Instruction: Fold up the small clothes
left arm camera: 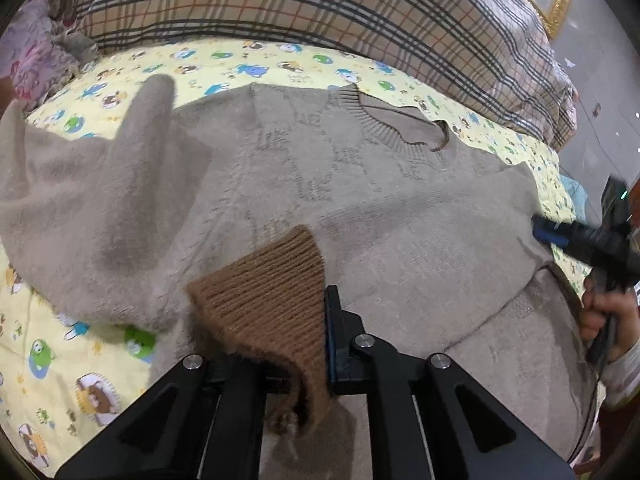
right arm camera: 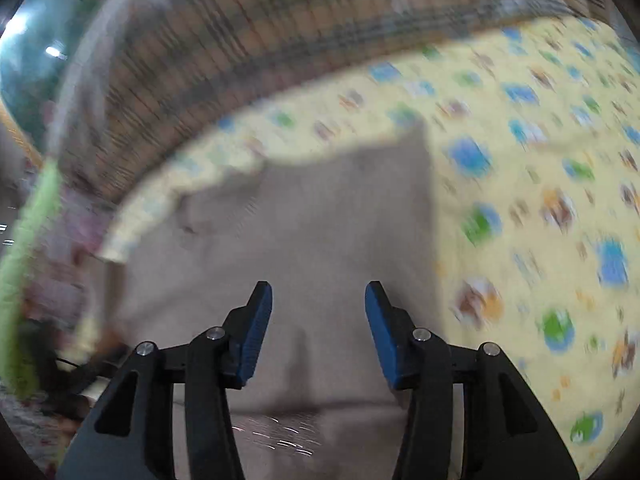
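Below the collar [left arm camera: 384, 120] of a beige sweater [left arm camera: 360, 208], spread flat on a yellow cartoon sheet [left arm camera: 60, 360], long axis running from collar to hem. Left gripper [left arm camera: 280, 320] clenched on the brown ribbed cuff [left arm camera: 264, 288], one blue pad hard against the rib, the other finger hidden under the knit. Cuff held over the chest, short of the collar and close to the midline, sleeve doubled back in a soft hump from the shoulder on the far side of the collar from the right gripper [right arm camera: 319, 292]. Right gripper released, pads apart with only bare knit beneath them, poised at the sweater's side edge, below and outward of the collar. Probably next: lay the cuff down across the chest, parallel to the collar's width, then let go. Left hand plainly the nearer for that. Right hand better placed for the opposite side, though too blurred in its own view to tell which fold sits under it.
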`<state>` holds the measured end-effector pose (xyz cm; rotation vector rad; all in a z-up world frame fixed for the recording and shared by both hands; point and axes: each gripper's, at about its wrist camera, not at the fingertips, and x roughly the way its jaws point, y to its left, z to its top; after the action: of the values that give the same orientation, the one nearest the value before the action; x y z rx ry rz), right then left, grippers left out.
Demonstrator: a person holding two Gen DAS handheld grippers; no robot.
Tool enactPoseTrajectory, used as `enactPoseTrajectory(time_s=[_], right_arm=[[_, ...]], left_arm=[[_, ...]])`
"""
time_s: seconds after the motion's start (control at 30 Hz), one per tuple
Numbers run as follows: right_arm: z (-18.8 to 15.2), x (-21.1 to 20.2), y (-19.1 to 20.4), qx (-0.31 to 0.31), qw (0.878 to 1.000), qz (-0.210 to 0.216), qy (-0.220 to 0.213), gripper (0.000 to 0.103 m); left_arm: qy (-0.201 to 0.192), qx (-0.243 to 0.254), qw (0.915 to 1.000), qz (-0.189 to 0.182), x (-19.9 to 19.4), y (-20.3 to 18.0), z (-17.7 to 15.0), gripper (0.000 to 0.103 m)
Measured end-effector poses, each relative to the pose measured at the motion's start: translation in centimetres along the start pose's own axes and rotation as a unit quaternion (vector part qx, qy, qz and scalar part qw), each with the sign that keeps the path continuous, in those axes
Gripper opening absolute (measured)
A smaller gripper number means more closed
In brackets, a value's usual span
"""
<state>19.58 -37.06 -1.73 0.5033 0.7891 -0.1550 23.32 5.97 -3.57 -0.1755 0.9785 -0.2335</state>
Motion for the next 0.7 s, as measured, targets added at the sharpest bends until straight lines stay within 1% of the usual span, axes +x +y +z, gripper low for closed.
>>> enactPoseTrajectory(time_s=[0.03,0.1,0.2,0.27,0.3,0.37,0.5,0.6,0.67,0.7], right_arm=[[-0.4,0.3,-0.7,0.005,1.0,-0.024,0.002,0.05],[-0.9,-0.3,-1.9,0.023,1.0,-0.015,-0.011,0.049],[-1.0,-1.8,-1.3,0.031,0.999,-0.021,-0.02,0.05],[-1.4,-2.9,-0.5,0.032,0.999,0.0,-0.031,0.051],[-1.7,-3.3,0.1,0.032,0.999,0.014,-0.035,0.053],[-2.4,-3.9,1.0,0.029,0.999,0.02,-0.039,0.058],[-4.4,-4.2,3.5,0.022,0.998,0.051,-0.03,0.059],[-6.5,-4.4,5.4,0.023,0.997,0.071,-0.025,0.059],[-7.6,-4.3,6.4,0.027,0.996,0.083,-0.022,0.059],[-8.1,-4.2,7.0,0.028,0.995,0.093,-0.018,0.059]], left_arm=[[0.0,-0.001,1.0,0.001,-0.3,0.3,-0.2,0.011],[0.0,0.001,1.0,0.009,-1.1,1.0,-0.7,0.014],[-0.003,0.0,0.9997,0.022,-2.5,2.3,-1.6,0.014],[-0.008,-0.007,0.9995,0.03,-3.6,3.2,-2.1,0.014],[-0.012,-0.011,0.9993,0.033,-4.1,3.6,-2.3,0.014],[-0.021,-0.023,0.9987,0.04,-5.3,4.7,-2.7,0.014],[-0.036,-0.056,0.996,0.06,-7.0,7.6,-2.8,0.014],[-0.046,-0.09,0.9908,0.09,-7.6,10.7,-2.6,0.013],[-0.045,-0.115,0.9875,0.098,-7.6,12.7,-2.2,0.016],[-0.044,-0.127,0.9858,0.101,-7.6,13.7,-2.0,0.022]])
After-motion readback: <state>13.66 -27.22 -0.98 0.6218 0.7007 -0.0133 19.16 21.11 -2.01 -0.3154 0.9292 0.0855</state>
